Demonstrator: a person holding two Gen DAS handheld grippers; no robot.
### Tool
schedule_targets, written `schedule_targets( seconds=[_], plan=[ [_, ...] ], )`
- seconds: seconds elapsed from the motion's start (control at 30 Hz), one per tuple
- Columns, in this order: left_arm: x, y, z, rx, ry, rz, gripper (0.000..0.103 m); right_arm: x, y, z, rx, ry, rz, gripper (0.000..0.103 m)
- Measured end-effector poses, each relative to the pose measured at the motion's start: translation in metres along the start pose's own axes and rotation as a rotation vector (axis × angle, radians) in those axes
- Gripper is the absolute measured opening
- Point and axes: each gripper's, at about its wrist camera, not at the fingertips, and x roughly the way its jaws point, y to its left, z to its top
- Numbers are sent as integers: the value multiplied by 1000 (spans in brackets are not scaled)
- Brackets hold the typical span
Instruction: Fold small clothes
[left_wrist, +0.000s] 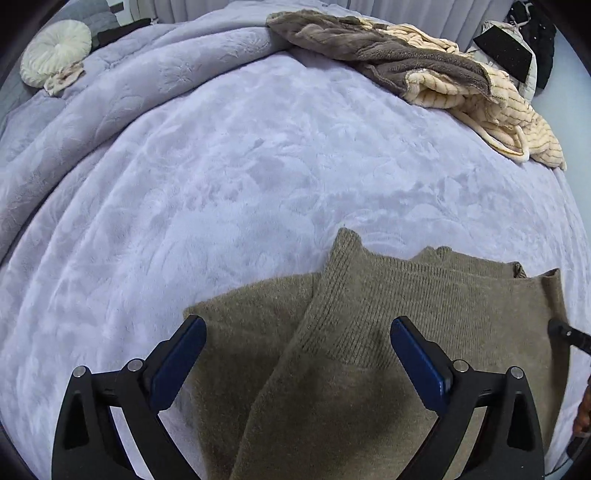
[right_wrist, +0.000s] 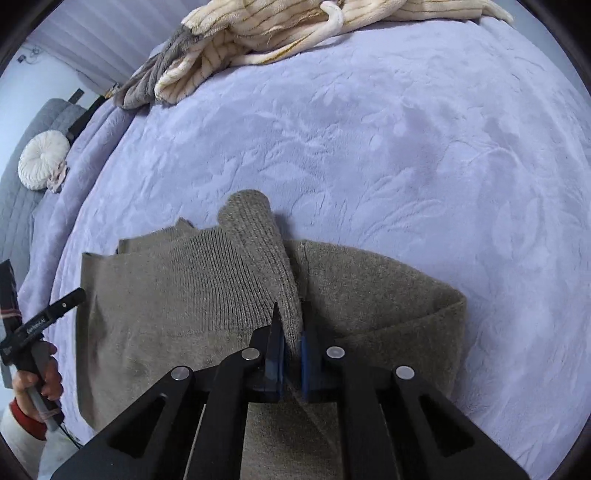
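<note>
While the olive knit sweater (right_wrist: 177, 295) lies partly folded near the front edge of the lilac bed (right_wrist: 406, 147), one ribbed sleeve (right_wrist: 262, 258) is pinched between the right tongs (right_wrist: 290, 332), which are clenched on it close to the cuff end. The grip is narrow and taken on a single fold of loose knit — if the sleeve is drawn across too quickly, it could be pulled out of the pads, or the layers beneath could be dragged out of line, and the fold would have to be laid again. The plush bed cover may also catch the wool and bunch it.

The left tongs (left_wrist: 297, 354) are held wide open, hovering low over the sweater's body (left_wrist: 332, 369) with nothing between the pads; the other folded sleeve (left_wrist: 369, 295) is seen just ahead of them. The left hand (right_wrist: 40, 376) is seen from the right wrist gripping its handle at the sweater's left edge. The right tool is angled down along the sleeve. A pile of cream and grey fleece (left_wrist: 424, 74) lies well apart at the far side.
</note>
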Motion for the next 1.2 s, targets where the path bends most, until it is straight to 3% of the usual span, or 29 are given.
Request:
schedule_targets(
  seconds=[0.07,0.17,0.3,0.4,0.5,0.63,0.77,0.97,1.03,1.13,1.2],
  plan=[
    [5,-1,2,39,-13,82,100,-6,-16,5,79,-20,20,7],
    [30,9,2,61,40,149,101,6,-42,7,195,22,35,8],
    [28,30,-4,2,54,101,101,3,-62,-4,315,-30,104,14],
    [15,38,-14,37,60,103,101,-12,-58,-13,298,-73,17,20],
    [-6,48,-33,53,92,20,101,-33,-53,-24,276,-90,-10,23],
    [-36,64,-72,12,161,-164,101,-56,-43,-57,287,-68,88,49],
    [-51,76,-112,-69,238,-281,101,-72,-36,-111,349,-35,206,50],
    [-60,76,-151,-114,271,-368,100,-77,-22,-191,432,47,319,52],
    [-58,72,-152,-117,277,-412,91,-74,-22,-208,455,65,295,54],
    [-49,63,-151,-86,298,-426,89,-67,-33,-222,561,30,273,54],
    [-40,59,-150,-77,315,-422,77,-65,-46,-224,648,-32,263,56]
  ],
)
